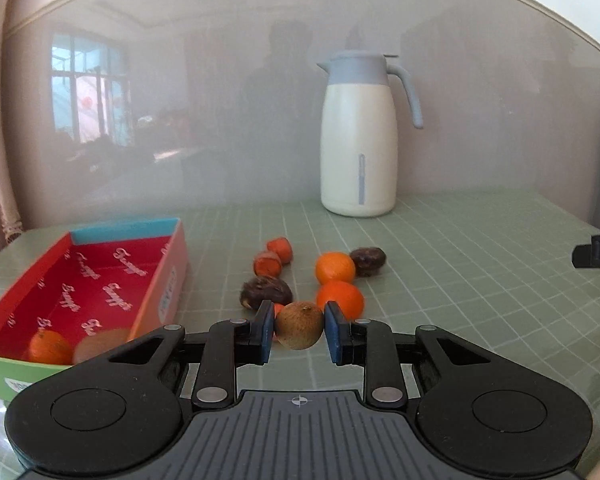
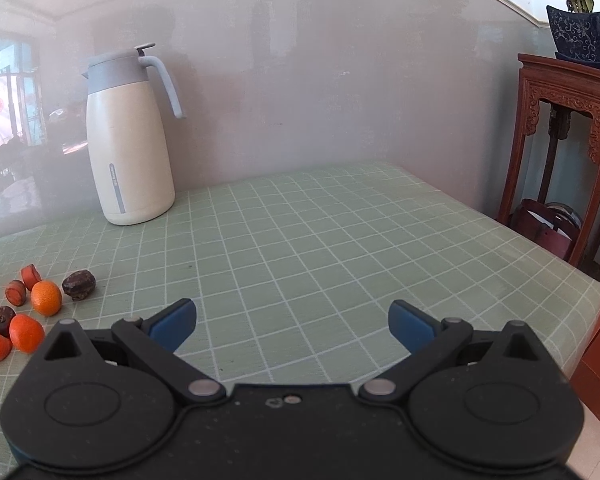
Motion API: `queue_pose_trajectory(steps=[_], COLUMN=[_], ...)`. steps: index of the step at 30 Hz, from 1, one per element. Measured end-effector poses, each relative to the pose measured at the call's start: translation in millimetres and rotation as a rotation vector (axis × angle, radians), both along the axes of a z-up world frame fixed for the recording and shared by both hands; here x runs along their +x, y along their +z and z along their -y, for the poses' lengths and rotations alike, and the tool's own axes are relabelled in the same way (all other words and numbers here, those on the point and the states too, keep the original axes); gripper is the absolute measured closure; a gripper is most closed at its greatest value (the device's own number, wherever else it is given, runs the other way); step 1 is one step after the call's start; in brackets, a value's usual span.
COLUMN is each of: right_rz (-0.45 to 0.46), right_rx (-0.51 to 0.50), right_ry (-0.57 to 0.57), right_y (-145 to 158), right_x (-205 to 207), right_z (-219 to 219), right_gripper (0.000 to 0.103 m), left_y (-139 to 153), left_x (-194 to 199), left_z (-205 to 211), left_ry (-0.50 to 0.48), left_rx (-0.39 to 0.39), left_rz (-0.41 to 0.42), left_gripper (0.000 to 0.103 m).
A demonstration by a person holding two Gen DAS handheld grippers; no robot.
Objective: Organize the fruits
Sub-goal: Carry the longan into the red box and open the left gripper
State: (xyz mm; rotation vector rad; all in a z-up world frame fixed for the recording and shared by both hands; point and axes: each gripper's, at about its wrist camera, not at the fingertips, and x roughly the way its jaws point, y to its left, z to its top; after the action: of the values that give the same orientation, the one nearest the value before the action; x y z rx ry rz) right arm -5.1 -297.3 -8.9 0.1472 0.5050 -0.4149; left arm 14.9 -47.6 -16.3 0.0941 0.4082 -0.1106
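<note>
Green grid table (image 2: 340, 240) — left tool (image 1: 299, 326) clamps kiwi (image 1: 300, 325) beside box (image 1: 172, 280).

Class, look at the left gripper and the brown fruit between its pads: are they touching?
Touching. The left wrist view shows both blue pads of the left gripper pressed against the brown fruit's sides, no gap visible.

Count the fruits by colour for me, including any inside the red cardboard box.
Round orange fruits: 3
Small red-orange fruits: 3
Dark brown wrinkled fruits: 2
Tan round fruits: 2
Total: 10
</note>
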Motion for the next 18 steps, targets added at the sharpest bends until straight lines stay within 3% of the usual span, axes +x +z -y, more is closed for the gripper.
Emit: queue_pose_trajectory(steps=[10, 18], right_rz=[-0.005, -0.009], right_rx=[-0.009, -0.005], right_ry=[0.051, 0.108], right_y=[1, 2], right_x=[13, 24], right_z=[-24, -48], right_gripper=[0.000, 0.000], left_y=[21, 18], left_x=[12, 37], left_z=[-62, -115], left_ry=[0.190, 0.347], left_rx=[-0.037, -0.075], left_rz=[0.063, -0.005], left_gripper=[0.076, 0.076])
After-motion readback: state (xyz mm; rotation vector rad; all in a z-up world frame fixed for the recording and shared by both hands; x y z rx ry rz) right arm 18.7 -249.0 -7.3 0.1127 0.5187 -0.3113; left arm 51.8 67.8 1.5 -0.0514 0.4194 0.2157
